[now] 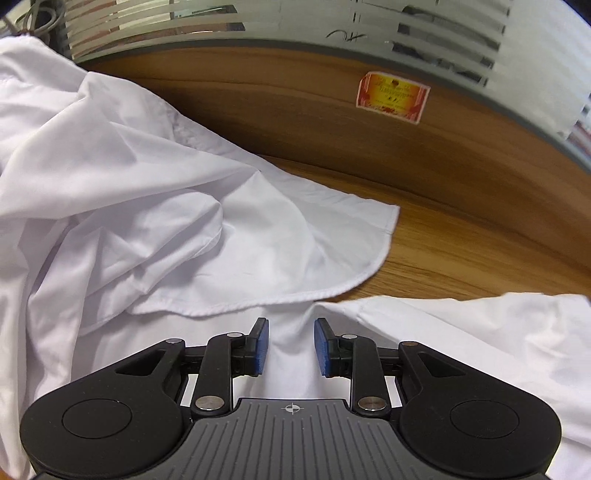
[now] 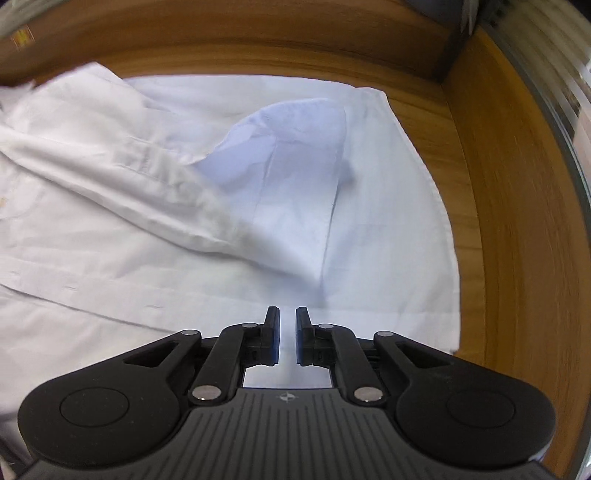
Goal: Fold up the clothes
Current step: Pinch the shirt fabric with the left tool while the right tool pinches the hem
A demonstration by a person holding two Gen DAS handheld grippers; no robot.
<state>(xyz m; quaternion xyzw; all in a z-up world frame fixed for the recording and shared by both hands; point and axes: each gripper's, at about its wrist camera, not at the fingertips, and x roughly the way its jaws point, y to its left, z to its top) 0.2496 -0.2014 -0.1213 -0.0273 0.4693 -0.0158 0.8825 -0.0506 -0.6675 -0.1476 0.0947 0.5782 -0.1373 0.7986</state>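
Note:
A white shirt (image 1: 147,221) lies rumpled on the wooden table (image 1: 461,258), with one hemmed flap (image 1: 314,240) spread toward the right. My left gripper (image 1: 291,325) hovers over the cloth, its blue pads (image 1: 262,347) apart; white fabric shows in the gap and neither pad presses on it. In the right wrist view the shirt (image 2: 110,203) lies flatter, with a sleeve (image 2: 295,166) folded across its body. My right gripper (image 2: 288,314) points down at the cloth with a narrow gap between its pads and nothing in it.
A raised wooden panel (image 1: 295,110) with a red and yellow sticker (image 1: 393,96) borders the table's far side, with frosted striped glass (image 1: 332,22) above it. Bare wood (image 2: 498,221) runs along the shirt's right edge, bounded by another upright panel (image 2: 546,184).

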